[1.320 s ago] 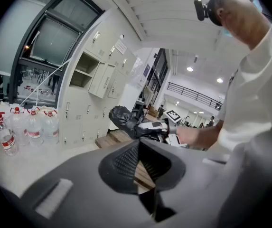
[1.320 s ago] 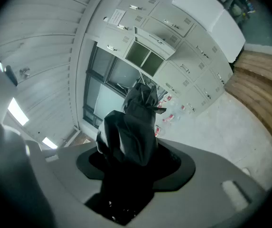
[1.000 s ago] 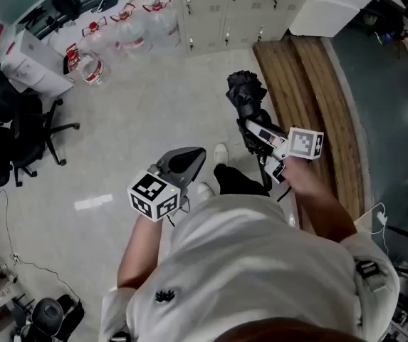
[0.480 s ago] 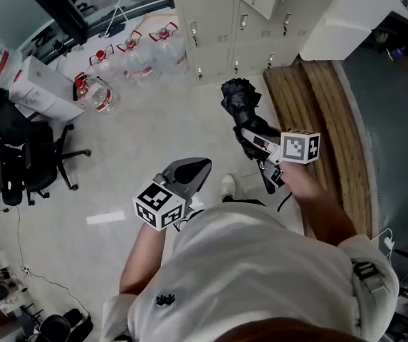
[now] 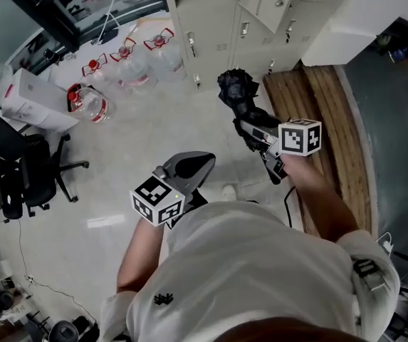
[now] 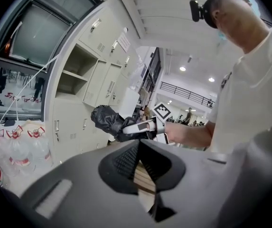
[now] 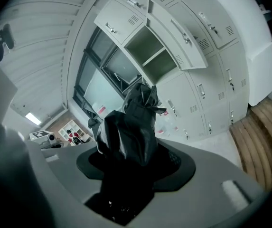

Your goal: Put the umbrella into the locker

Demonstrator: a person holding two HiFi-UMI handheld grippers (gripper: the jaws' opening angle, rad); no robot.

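Observation:
The folded black umbrella (image 5: 238,95) sticks out ahead of my right gripper (image 5: 255,128), whose jaws are shut on its lower part. In the right gripper view the umbrella (image 7: 131,127) fills the space between the jaws and points toward the grey lockers (image 7: 197,80), where one door (image 7: 176,30) stands open above an empty compartment (image 7: 151,51). My left gripper (image 5: 191,167) is held lower left of the umbrella, shut and empty. The left gripper view shows the umbrella (image 6: 108,120) in front of an open locker compartment (image 6: 71,77).
Large water bottles (image 5: 147,52) stand along the window wall left of the lockers (image 5: 260,13). A slatted wooden platform (image 5: 332,112) runs at the right, with a white cabinet (image 5: 360,20) beyond. A black office chair (image 5: 25,169) and a white box (image 5: 29,98) are at the left.
The person has walked toward the lockers, and both grippers went forward with them. The umbrella stays in the right gripper. The lockers and bottles lie closer in the head view.

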